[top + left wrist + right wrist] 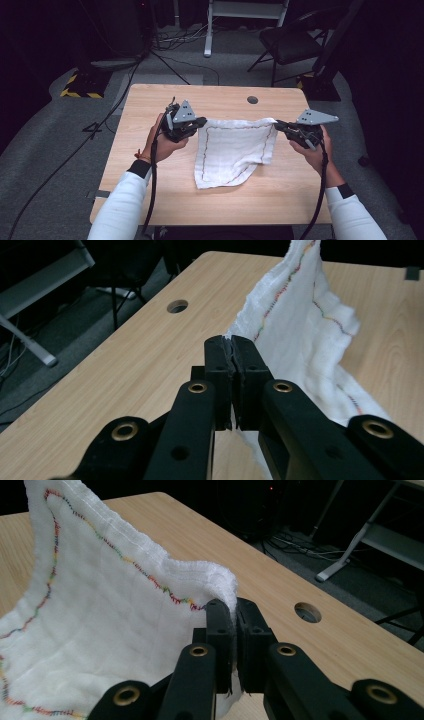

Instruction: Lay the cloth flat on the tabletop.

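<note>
The left gripper [200,121] is pinching one top corner of a white cloth [232,152] with multicoloured edge stitching, its jaws pressed together on the fabric, as the left gripper view is showing the hem caught between the closed pads. The right gripper [278,125] is pinching the opposite top corner, jaws likewise clamped on the hem. The cloth is hanging between the two grippers, stretched along its upper edge and lifted off the wooden table [150,200], while its lower part is draping below and between them and resting on the tabletop, the bottom corner nearest the left gripper lying flat.

Judging from this hold, both grips are sitting very near the cloth's edge, so a sharp pull apart could be dragging a corner out of the jaws; the right one looks the more at risk, since only a thin roll of hem is showing beyond its pads. Uneven lifting could also be letting the slack lower half fold under itself or bunch on the table. The cable hole [252,100] beyond the grippers is far enough off to matter little.

No brand, label or readable writing is appearing on the cloth, grippers or table
</note>
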A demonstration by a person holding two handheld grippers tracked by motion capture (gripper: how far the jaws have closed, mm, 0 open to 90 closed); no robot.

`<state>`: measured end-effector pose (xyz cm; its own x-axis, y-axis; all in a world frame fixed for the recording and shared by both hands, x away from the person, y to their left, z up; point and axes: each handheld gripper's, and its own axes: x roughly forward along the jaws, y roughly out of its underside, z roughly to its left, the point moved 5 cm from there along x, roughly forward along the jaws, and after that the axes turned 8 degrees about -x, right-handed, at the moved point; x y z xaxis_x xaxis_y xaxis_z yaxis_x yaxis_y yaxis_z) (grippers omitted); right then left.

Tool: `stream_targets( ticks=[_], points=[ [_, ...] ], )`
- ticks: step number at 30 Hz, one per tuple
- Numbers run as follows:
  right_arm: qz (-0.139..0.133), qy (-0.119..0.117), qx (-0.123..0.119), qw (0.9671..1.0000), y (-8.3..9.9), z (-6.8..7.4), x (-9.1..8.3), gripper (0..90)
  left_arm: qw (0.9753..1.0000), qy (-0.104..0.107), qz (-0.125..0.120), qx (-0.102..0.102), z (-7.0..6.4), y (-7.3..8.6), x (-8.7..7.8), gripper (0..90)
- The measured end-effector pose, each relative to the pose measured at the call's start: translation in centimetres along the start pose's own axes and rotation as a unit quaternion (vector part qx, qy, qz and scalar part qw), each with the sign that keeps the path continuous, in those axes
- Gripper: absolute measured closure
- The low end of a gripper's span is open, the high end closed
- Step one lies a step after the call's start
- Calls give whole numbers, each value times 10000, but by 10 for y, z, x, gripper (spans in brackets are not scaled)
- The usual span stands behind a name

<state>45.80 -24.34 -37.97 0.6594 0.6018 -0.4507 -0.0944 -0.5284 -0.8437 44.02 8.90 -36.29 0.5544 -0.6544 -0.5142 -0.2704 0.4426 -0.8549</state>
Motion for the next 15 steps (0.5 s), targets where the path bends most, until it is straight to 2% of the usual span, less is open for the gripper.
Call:
stream_targets(
  ticks=[4,6,9,11,15],
  points=[
    [-90,2,-41,10000,-7,3,-9,862,9999,42,-134,48,-5,-5,-14,869],
    [-122,-7,-99,9999,-10,5,-14,862,9998,-15,-147,158,-6,-8,-21,869],
    [-199,-30,-144,9997,-14,9,-21,862,9997,3,-209,137,-6,-11,-30,869],
    [-257,-49,-131,9996,-17,11,-26,862,9996,72,-269,112,-7,-11,-35,869],
    [-395,-138,-219,9989,-20,21,-40,862,9991,162,-315,244,-17,-9,-46,869]
  ],
)
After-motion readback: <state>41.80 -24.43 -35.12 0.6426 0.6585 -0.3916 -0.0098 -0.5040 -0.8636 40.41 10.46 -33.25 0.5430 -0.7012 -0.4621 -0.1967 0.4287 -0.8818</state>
